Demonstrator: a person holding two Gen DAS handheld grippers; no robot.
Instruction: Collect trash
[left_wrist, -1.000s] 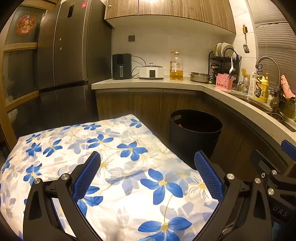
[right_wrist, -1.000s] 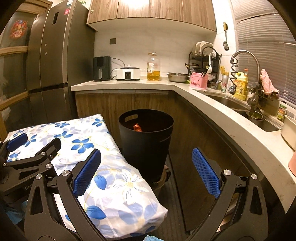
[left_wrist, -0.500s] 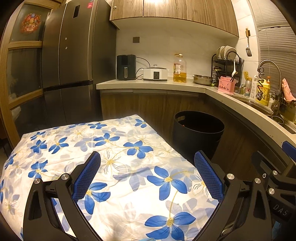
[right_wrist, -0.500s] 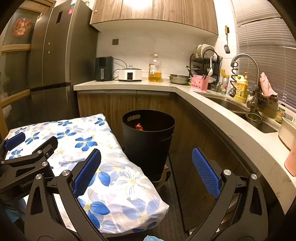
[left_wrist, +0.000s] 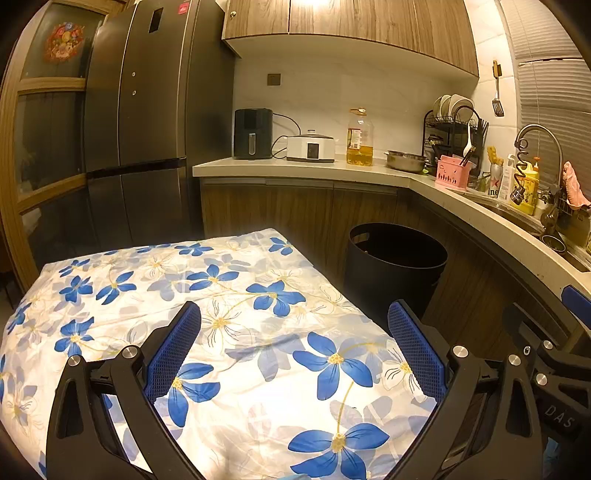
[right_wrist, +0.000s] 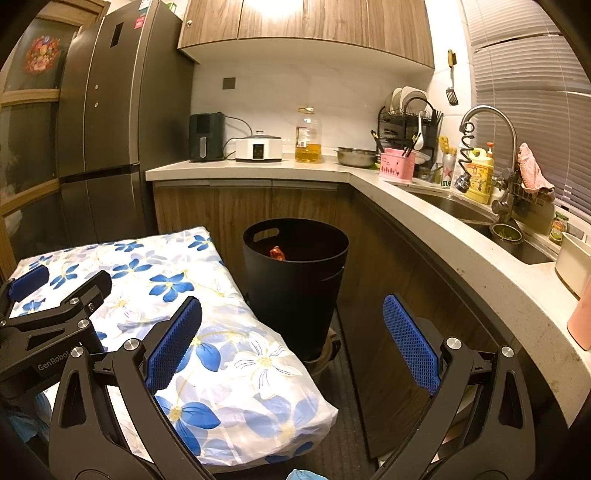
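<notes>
Fridge (left_wrist: 140, 122) at 10 o'clock, counter (right_wrist: 424, 199) along 1–3. Floral cloth (left_wrist: 207, 325) under left gripper (left_wrist: 293, 350). Bin (right_wrist: 295, 280) at 12, orange trash (right_wrist: 277, 254) inside. Right gripper (right_wrist: 291, 343) and left both wide open, empty.

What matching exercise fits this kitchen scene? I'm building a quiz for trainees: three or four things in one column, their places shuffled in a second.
Things:
1. black bin
2. orange wrapper
3. oil bottle
4. pink cloth

Places:
A. on the counter by the white cooker
B. draped beside the tap
C. on the floor beside the flowered table
D. inside the bin

Pairs: 1-C, 2-D, 3-A, 4-B
</notes>
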